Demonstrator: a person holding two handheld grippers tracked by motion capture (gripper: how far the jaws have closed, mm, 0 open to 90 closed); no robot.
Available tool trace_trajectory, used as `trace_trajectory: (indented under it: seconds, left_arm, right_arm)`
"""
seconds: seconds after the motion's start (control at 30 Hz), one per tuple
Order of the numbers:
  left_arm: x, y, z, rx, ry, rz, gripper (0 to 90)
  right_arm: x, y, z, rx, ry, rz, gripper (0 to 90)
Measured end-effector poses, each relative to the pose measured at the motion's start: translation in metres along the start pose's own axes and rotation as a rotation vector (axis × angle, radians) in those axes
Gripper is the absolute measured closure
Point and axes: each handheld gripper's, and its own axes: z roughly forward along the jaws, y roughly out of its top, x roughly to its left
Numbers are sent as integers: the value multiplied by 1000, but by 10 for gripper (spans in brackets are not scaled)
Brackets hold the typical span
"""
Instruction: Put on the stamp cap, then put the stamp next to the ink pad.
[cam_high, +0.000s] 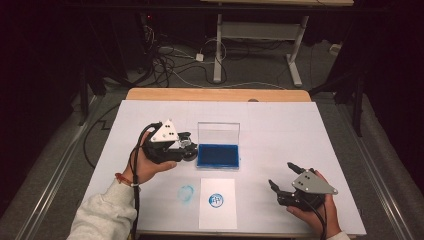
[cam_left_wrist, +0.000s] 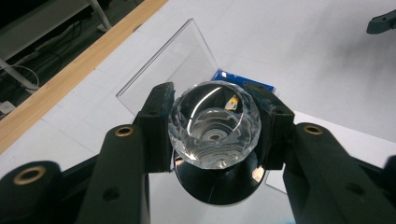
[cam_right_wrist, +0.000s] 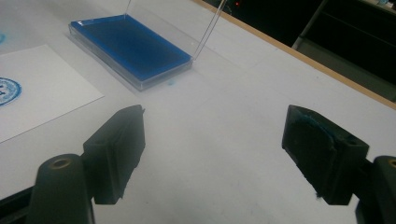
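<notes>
From the high view, the left gripper (cam_high: 186, 148) hangs just left of the open blue ink pad (cam_high: 218, 155), clamped on a stamp (cam_high: 189, 151) with its body tipped sideways toward the pad. The pad's clear lid (cam_high: 218, 133) stands upright at the back. Nearer the person lies a white card (cam_high: 217, 202) bearing a round blue print (cam_high: 216, 200), with a faint blue smudge (cam_high: 186, 194) on the table (cam_high: 280, 130) just to its left. The right gripper (cam_high: 282, 176) rests low at the near right, well apart from the pad.

Over to the left gripper view: both pads (cam_left_wrist: 158, 122) press on the faceted crystal knob of the stamp (cam_left_wrist: 214, 124), its dark round base showing below, the lid (cam_left_wrist: 173, 65) and a corner of the ink pad (cam_left_wrist: 243, 86) just beyond.

Right gripper view now: jaws spread wide over bare table (cam_right_wrist: 243, 116), nothing between them, blue staining on the right-hand pad (cam_right_wrist: 310, 135). The ink pad (cam_right_wrist: 130, 49) and the card (cam_right_wrist: 42, 88) lie ahead to the left.
</notes>
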Motion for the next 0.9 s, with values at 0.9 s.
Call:
trace_trajectory:
  seconds: [0.9]
  left_arm:
    - [32,-20,40,103,37,-77,544]
  right_arm:
    - [-2,0,-3,13,-21,-8,223]
